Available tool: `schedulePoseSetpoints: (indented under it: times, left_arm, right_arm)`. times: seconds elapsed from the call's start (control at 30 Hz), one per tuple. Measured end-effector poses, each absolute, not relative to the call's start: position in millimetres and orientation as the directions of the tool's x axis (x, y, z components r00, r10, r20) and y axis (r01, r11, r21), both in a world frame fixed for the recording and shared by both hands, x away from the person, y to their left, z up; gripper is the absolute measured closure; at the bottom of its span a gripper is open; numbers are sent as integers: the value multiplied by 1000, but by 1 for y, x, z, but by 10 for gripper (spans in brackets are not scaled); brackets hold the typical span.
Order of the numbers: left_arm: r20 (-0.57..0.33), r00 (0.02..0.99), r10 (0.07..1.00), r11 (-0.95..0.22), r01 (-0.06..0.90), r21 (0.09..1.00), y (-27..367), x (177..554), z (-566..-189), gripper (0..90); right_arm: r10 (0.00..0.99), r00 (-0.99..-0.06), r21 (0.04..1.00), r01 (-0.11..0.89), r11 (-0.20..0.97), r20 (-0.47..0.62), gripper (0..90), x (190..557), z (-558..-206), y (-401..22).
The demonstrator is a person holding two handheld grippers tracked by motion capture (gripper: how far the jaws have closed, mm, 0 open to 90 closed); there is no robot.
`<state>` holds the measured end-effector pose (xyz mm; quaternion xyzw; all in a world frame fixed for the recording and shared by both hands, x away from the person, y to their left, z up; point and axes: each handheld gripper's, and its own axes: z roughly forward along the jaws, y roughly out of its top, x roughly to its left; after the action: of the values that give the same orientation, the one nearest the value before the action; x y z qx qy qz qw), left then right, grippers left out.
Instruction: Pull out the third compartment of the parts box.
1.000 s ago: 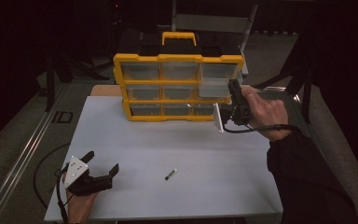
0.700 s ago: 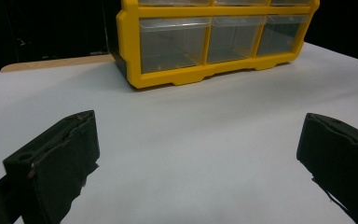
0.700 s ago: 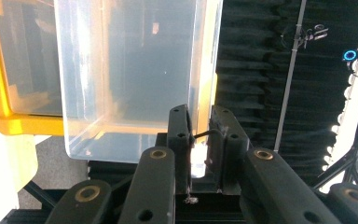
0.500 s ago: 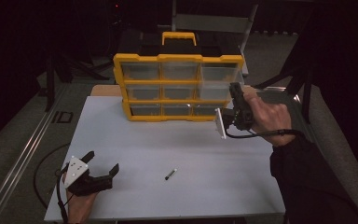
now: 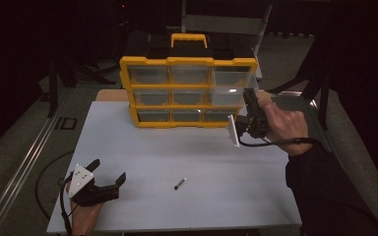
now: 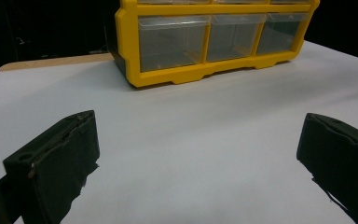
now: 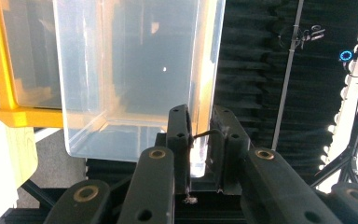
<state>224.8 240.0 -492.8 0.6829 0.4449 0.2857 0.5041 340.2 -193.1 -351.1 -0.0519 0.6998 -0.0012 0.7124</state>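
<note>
A yellow drawer organizer (image 5: 189, 61) with clear drawers stands at the back of the white table (image 5: 187, 152). Its top right clear drawer (image 5: 229, 82) sticks out of its slot toward the person. My right gripper (image 5: 248, 97) is at that drawer's right front corner. In the right gripper view the right gripper (image 7: 200, 140) is shut on the thin wall of the clear drawer (image 7: 135, 70), which looks empty. My left gripper (image 5: 109, 173) rests at the table's near left corner, and its jaws stand wide open with nothing between them (image 6: 200, 154).
A small dark screw (image 5: 179, 183) lies on the table in front of the middle. The organizer's lower drawers (image 6: 172, 42) are closed. A wooden board edge (image 5: 112, 95) shows behind the table's left side. Dark stands and rails surround the table.
My right gripper has drifted slightly toward the near side with the drawer wall in its grip. The left gripper has not moved.
</note>
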Motion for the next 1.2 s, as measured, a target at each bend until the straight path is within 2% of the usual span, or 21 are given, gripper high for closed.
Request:
schedulePoseSetpoints:
  times: [0.17,0.37,0.6,0.83,0.93,1.2]
  left_arm:
    - [-58,441,896,-97,320,943,240,225,-493,0]
    - [-58,439,896,-96,320,942,240,225,-493,0]
    - [-58,440,896,-97,320,942,240,225,-493,0]
    - [-58,440,896,-97,321,942,240,225,-493,0]
    - [-58,440,896,-96,321,942,239,225,-493,0]
    - [-60,440,896,-96,323,941,240,225,-493,0]
  right_arm:
    - [-67,21,-68,-70,995,-998,778,340,-351,-193]
    - [-36,21,-37,-77,996,-999,711,340,-355,-194]
    - [4,9,3,-91,996,-1000,529,340,-359,-193]
    - [31,42,28,-71,997,-999,207,342,-367,-192]
    - [29,50,26,-60,998,-998,140,342,-369,-191]
    - [56,53,53,-65,997,-997,119,339,-377,-188]
